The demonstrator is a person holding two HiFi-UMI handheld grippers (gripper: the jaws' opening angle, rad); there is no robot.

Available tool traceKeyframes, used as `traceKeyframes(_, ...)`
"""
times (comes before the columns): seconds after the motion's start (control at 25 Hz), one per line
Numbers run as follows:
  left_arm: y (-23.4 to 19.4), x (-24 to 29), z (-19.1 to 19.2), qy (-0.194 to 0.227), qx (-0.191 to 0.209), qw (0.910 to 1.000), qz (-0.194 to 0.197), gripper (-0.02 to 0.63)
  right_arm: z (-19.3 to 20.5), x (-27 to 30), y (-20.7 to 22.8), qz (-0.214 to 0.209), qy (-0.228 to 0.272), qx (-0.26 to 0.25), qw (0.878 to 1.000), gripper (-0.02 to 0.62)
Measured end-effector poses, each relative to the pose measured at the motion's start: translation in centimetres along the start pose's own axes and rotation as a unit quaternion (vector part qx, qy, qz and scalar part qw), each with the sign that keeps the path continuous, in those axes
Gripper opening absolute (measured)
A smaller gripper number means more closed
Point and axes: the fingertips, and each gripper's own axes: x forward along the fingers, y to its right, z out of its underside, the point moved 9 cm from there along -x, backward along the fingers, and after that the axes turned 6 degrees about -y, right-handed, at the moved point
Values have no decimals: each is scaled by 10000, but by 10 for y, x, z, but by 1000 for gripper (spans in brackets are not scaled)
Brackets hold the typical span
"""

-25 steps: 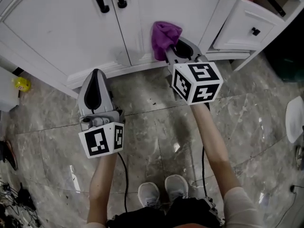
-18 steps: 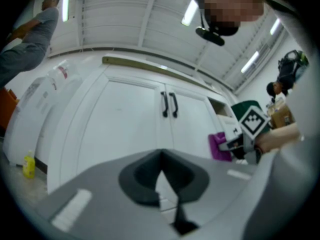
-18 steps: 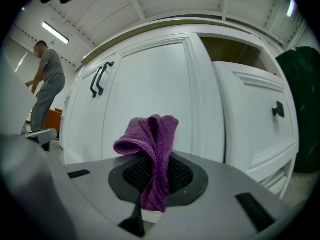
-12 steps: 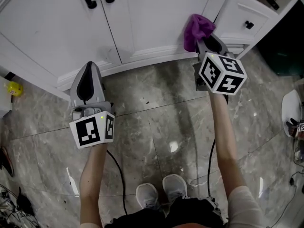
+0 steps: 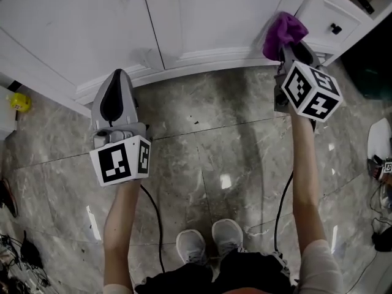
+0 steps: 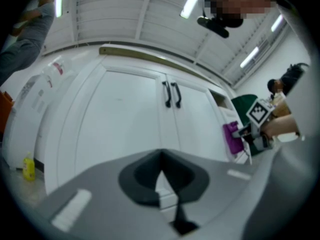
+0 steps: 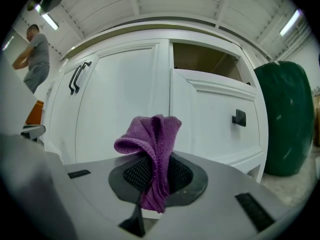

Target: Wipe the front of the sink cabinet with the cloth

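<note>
Nearest in the head view are the person's white shoes (image 5: 211, 242) on the grey marble floor (image 5: 202, 158). A bit further out, the left gripper (image 5: 117, 77) hangs low with its nose pointed at the cabinet's bottom edge. Its fingers (image 6: 137, 179) are pressed together at the tips with nothing between them, so it's just a passenger right now. The right gripper (image 5: 291, 49) is further forward and off to the right, fingers pinching a bunched-up purple cloth (image 5: 283, 30) that sticks out past the tips.

The cloth sits at the lower right of the sink cabinet (image 5: 202, 17), by the bottom corner of the right door where it meets the drawer (image 5: 334, 18) unit, just above the base moulding (image 5: 208, 57). It looks like it's touching the white front, but I honestly can't tell for sure from any view. Further back are the black door handles (image 6: 171, 94), and there's a dark green bin (image 7: 285, 124) past the cabinet's right edge.

My read: this is mid-wipe, working the low right part of the front. The next move probably calls for pushing the cloth flat against the panel and sweeping it along or up the door. It'll want a firm pinch so the wad doesn't slip, easing off around the handles and the drawer knob (image 7: 239, 118)
</note>
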Motion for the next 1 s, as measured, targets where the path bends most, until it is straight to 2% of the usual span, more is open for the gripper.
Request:
traceKeyframes(0.16, -3, -1, -1, 16, -47, 10000, -66, 5, 0, -1, -2, 11, -15, 88, 10000, 55)
traceKeyframes(0.24, -3, -1, -2, 8, -55, 10000, -70, 5, 2, -9, -8, -144, 10, 209, 9997, 55)
traceKeyframes(0.32, -4, -1, -2, 25, -63, 9999, -91, 5, 6, -19, -27, -517, 128, 270, 9982, 55)
traceKeyframes(0.4, -4, -1, -1, 35, -100, 9999, -130, 5, 13, -24, -59, -1068, 267, 298, 9935, 55)
traceKeyframes(0.52, -2, -1, 4, 6, -178, 9998, -129, 5, 29, -22, -114, -1982, 549, 396, 9778, 55)
traceKeyframes(0.6, 2, -2, 8, -18, -159, 9998, -115, 5, 41, -16, -146, -2304, 545, 360, 9709, 55)
traceKeyframes(0.72, 2, -5, 11, -33, -76, 9999, -134, 5, 51, 2, -177, -2441, 377, 313, 9685, 55)
traceKeyframes(0.84, -3, -10, 17, -79, -83, 9998, -185, 5, 52, 17, -190, -2452, 334, 240, 9686, 55)
traceKeyframes(1.0, -9, -10, 28, -212, -406, 9986, -275, 5, 53, 25, -207, -2650, 291, 152, 9637, 55)
